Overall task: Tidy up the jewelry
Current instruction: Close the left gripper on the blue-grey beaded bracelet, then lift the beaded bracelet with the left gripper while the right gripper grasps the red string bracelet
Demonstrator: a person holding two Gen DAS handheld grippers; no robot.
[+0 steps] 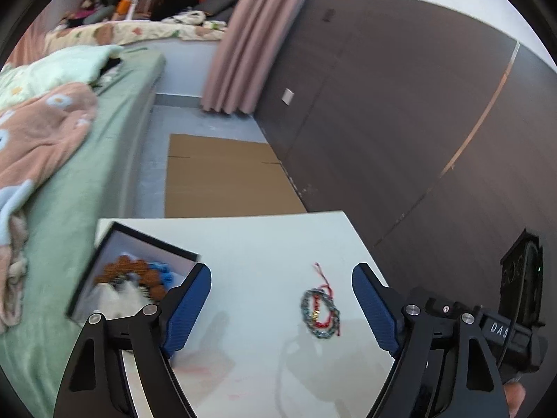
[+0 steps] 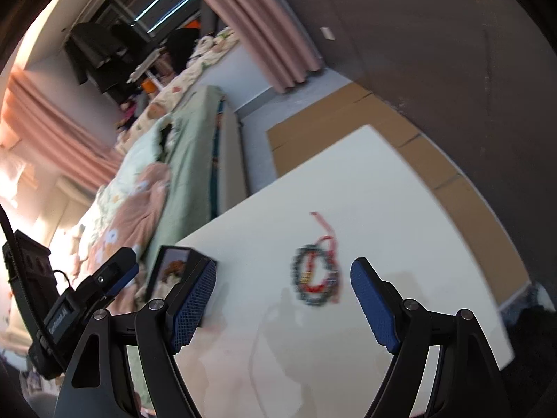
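Bracelets [image 1: 320,313]: loose on the white table [image 1: 264,244], right of the black-rimmed box [image 1: 104,261], likely bound for it.
Left gripper [image 1: 281,308]: jaws wide, empty.
Right gripper [image 2: 282,308]: jaws wide, empty, framing the bracelets.

Your left tongs' finger [image 1: 189,308] covers the jewelry box's [image 1: 104,244] near corner; its contents are blurred. In your right view, the bracelets [image 2: 315,277] smear with motion.

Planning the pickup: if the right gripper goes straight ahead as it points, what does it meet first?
Probably the green beaded bracelet tangled with red cord on the white tabletop, though depth is unclear.
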